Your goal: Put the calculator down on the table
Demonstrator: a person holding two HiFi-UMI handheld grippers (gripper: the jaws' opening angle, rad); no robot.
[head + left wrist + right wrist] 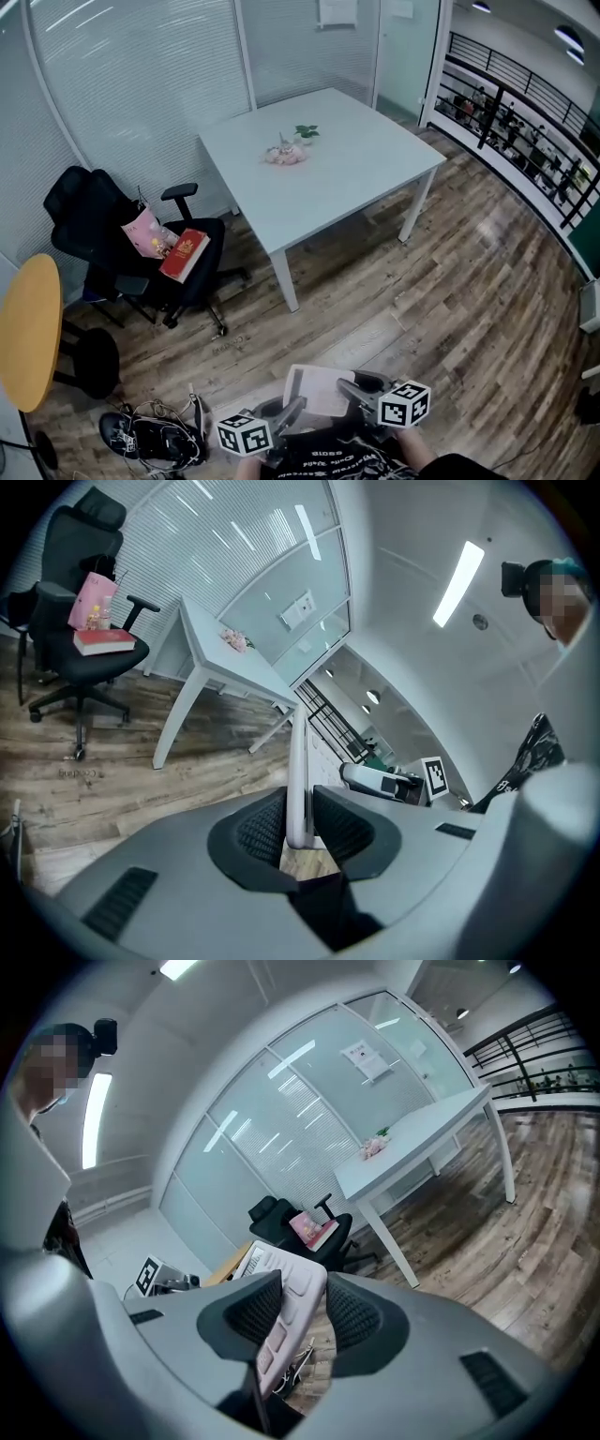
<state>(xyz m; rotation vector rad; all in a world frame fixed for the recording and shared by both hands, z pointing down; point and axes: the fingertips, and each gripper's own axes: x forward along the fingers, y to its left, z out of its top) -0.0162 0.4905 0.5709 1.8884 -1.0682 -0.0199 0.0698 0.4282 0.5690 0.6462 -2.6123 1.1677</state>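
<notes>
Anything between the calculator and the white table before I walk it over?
Nothing visible: only bare wood floor lies between the calculator and the table. The office chair stands off to the left, and a small flower decoration sits mid-table.

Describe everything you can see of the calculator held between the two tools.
The pale pinkish-white, flat rectangular plastic calculator is carried in the air close in front of the person, above the brown wood-plank floor and well short of the white square table. The left tool clamps one edge, so its view shows only a thin slab edge-on. The right tool clamps the opposite side, where rows of rounded keys show. Nothing else touches it.
</notes>
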